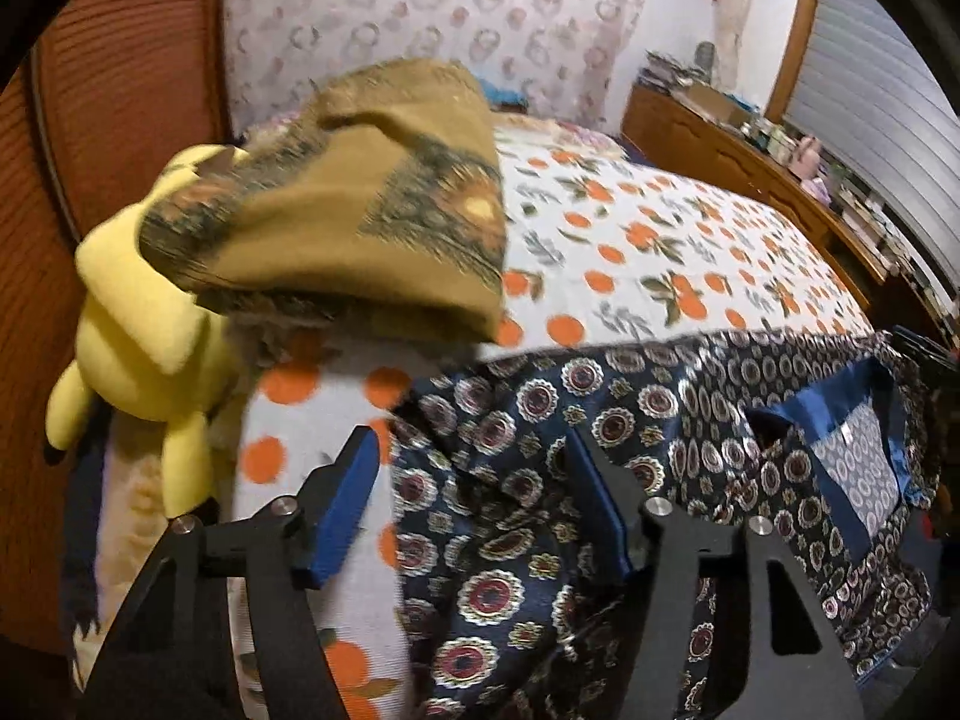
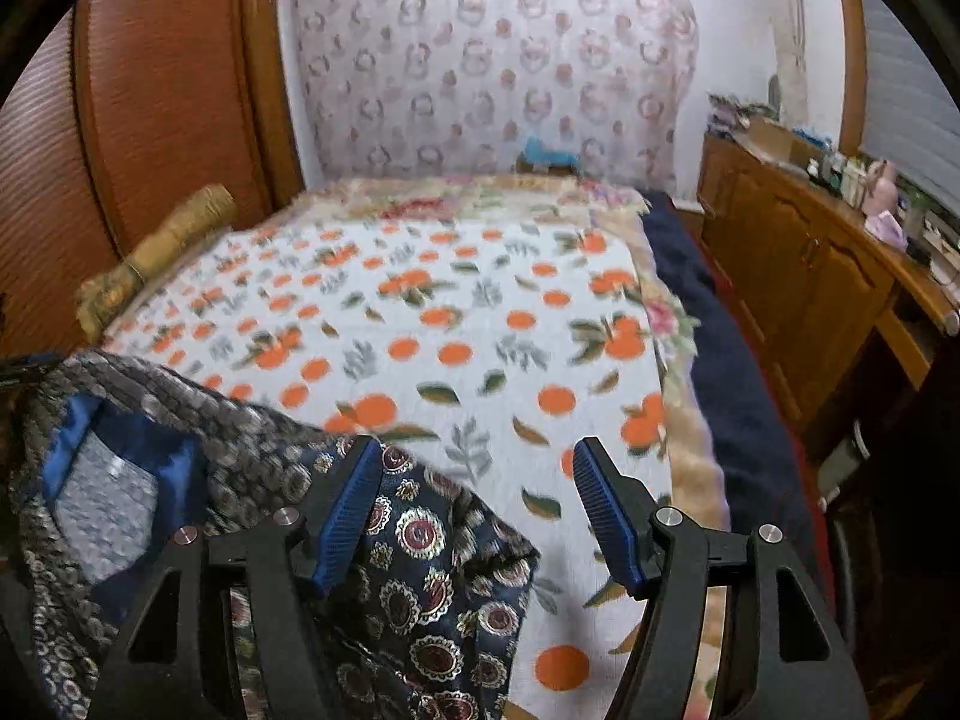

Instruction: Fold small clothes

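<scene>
A dark blue garment (image 1: 540, 480) with round floral medallions lies rumpled on the near part of the bed; its blue-lined neck opening (image 1: 852, 438) shows at the right. My left gripper (image 1: 474, 492) hovers over its left edge, blue pads apart, cloth below them but not pinched. In the right wrist view the same garment (image 2: 420, 570) lies at lower left, its corner under my right gripper (image 2: 477, 510). The right jaws stand wide apart with nothing pressed between them.
The bed carries a white cover (image 2: 450, 330) printed with oranges. An olive patterned cloth (image 1: 360, 210) drapes over a yellow plush toy (image 1: 144, 324) at the left. A wooden cabinet (image 2: 798, 264) with clutter runs along the right; a wooden wardrobe (image 2: 150, 90) stands at the left.
</scene>
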{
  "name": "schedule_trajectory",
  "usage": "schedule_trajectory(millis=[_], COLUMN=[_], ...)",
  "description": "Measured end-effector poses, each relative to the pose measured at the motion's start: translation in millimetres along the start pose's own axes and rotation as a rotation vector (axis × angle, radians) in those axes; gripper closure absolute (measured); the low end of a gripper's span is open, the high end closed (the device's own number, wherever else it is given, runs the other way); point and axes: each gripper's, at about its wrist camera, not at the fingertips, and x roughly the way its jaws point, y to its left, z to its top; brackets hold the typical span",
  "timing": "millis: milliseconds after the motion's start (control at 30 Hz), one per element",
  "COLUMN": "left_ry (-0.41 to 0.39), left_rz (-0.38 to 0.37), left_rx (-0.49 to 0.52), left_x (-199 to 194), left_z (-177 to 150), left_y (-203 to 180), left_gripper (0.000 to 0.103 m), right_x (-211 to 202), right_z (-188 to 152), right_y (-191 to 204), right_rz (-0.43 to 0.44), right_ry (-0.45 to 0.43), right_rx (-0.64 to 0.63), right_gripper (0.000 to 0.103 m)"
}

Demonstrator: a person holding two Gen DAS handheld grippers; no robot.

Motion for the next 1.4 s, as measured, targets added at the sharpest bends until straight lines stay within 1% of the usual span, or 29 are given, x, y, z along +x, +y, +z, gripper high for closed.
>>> schedule_trajectory(millis=[100, 167, 233, 333, 400, 500, 567, 633, 700, 767, 800, 833, 867, 933, 1000, 1033, 1133, 1233, 1333, 1400], left_ry=[0.023, 0.021, 0.026, 0.028, 0.024, 0.020, 0.019, 0.021, 0.020, 0.013, 0.007, -0.001, -0.016, -0.042, -0.089, -0.128, -0.221, -0.312, -0.412, -0.459], left_rz=[0.003, 0.004, 0.007, 0.010, 0.000, -0.005, -0.016, -0.036, -0.052, -0.076, -0.082, -0.087, -0.096, -0.096, -0.084, -0.091, -0.113, -0.132, -0.166, -0.175], left_rx=[-0.006, -0.007, -0.010, 0.013, 0.017, 0.019, 0.024, 0.025, 0.033, 0.025, 0.023, 0.020, 0.018, 0.010, -0.002, -0.010, -0.004, 0.010, 0.033, 0.049], left_x=[5.5, 5.2, 5.5, 7.0, 6.8, 7.4, 6.9, 6.6, 5.4, 3.5, 1.9, 0.1, -3.8, -10.7, -24.1, -36.0, -68.2, -103.6, -138.3, -153.8], left_z=[-2.6, -3.0, -2.2, -2.0, -1.5, -0.8, -0.9, -1.4, -3.5, -5.9, -6.8, -7.5, -8.5, -8.2, -6.4, -4.1, 6.0, 21.0, 42.5, 59.4], left_y=[0.5, 0.7, 0.3, -4.1, -6.1, -6.8, -7.5, -9.0, -12.8, -15.4, -16.5, -17.8, -19.7, -22.6, -25.9, -28.3, -37.5, -49.4, -59.5, -62.0], left_gripper=[0.038, 0.038, 0.038, 0.040, 0.046, 0.054, 0.066, 0.080, 0.089, 0.092, 0.094, 0.095, 0.095, 0.096, 0.096, 0.096, 0.097, 0.097, 0.097, 0.097], right_x=[3.1, 4.8, 6.8, 3.9, 6.3, 8.3, 8.8, 12.2, 14.7, 14.3, 13.0, 10.9, 9.5, 5.2, -1.0, -7.2, -33.0, -70.7, -111.8, -137.7], right_z=[-1.7, -2.9, -3.8, -5.3, -6.8, -6.7, -7.2, -8.4, -9.3, -8.7, -9.1, -10.0, -11.5, -15.6, -19.8, -20.0, -12.2, 5.4, 31.5, 50.0], right_y=[-4.4, -5.8, -6.5, -6.3, -5.8, -5.0, -3.3, -0.5, 2.6, 5.0, 7.0, 10.0, 13.1, 20.0, 26.3, 26.8, 26.6, 27.0, 29.5, 31.2], right_rz=[0.030, 0.043, 0.053, 0.050, 0.048, 0.067, 0.070, 0.069, 0.050, 0.050, 0.062, 0.076, 0.089, 0.113, 0.119, 0.109, 0.094, 0.086, 0.070, 0.055], right_ry=[0.016, 0.022, 0.034, 0.044, 0.056, 0.070, 0.080, 0.099, 0.103, 0.106, 0.105, 0.107, 0.111, 0.120, 0.119, 0.100, 0.011, -0.102, -0.209, -0.278], right_rx=[0.029, 0.038, 0.040, 0.044, 0.053, 0.056, 0.049, 0.042, 0.027, 0.018, 0.008, -0.007, -0.023, -0.056, -0.082, -0.080, -0.070, -0.066, -0.092, -0.111], right_gripper=[0.035, 0.035, 0.035, 0.035, 0.035, 0.035, 0.035, 0.035, 0.035, 0.036, 0.045, 0.058, 0.065, 0.082, 0.090, 0.092, 0.094, 0.095, 0.095, 0.095])
